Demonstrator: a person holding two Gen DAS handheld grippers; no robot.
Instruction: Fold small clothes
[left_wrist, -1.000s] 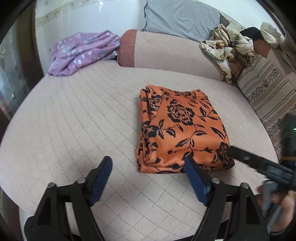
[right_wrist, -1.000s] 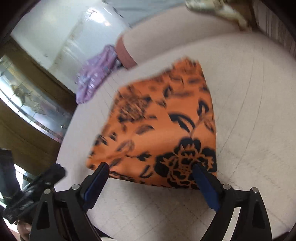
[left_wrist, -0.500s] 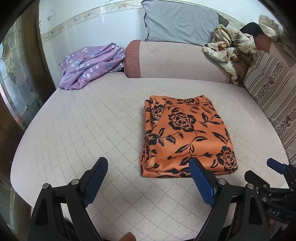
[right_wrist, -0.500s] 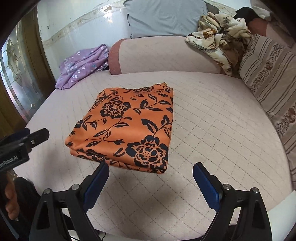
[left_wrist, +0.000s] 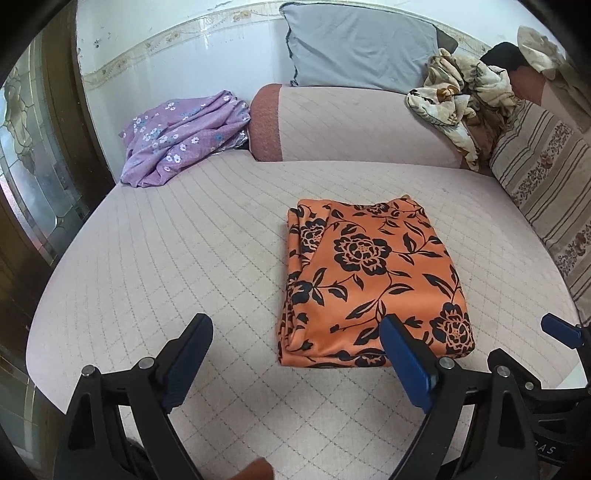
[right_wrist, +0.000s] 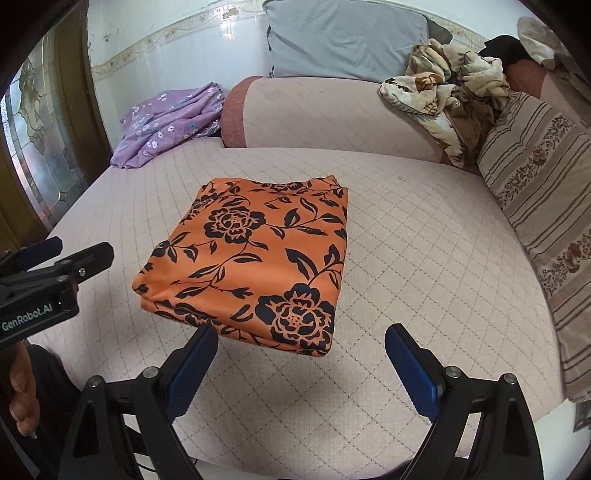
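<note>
One folded orange garment (left_wrist: 373, 284) is seen mid-frame on the bed (left_wrist: 184, 258); both tools (left_wrist: 295, 350) (right_wrist: 301, 363) are spread open, empty, their bases cut off below.

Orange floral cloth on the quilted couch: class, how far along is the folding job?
Done: the orange floral cloth lies folded into a neat rectangle on the couch seat. In hand: nothing; the left gripper and right gripper are open and empty. Left: the purple floral garment and the beige patterned cloth lie crumpled, unfolded.

orange black-floral cloth (left_wrist: 369, 280), purple flowered garment (left_wrist: 184, 136), grey pillow (left_wrist: 358, 48)
</note>
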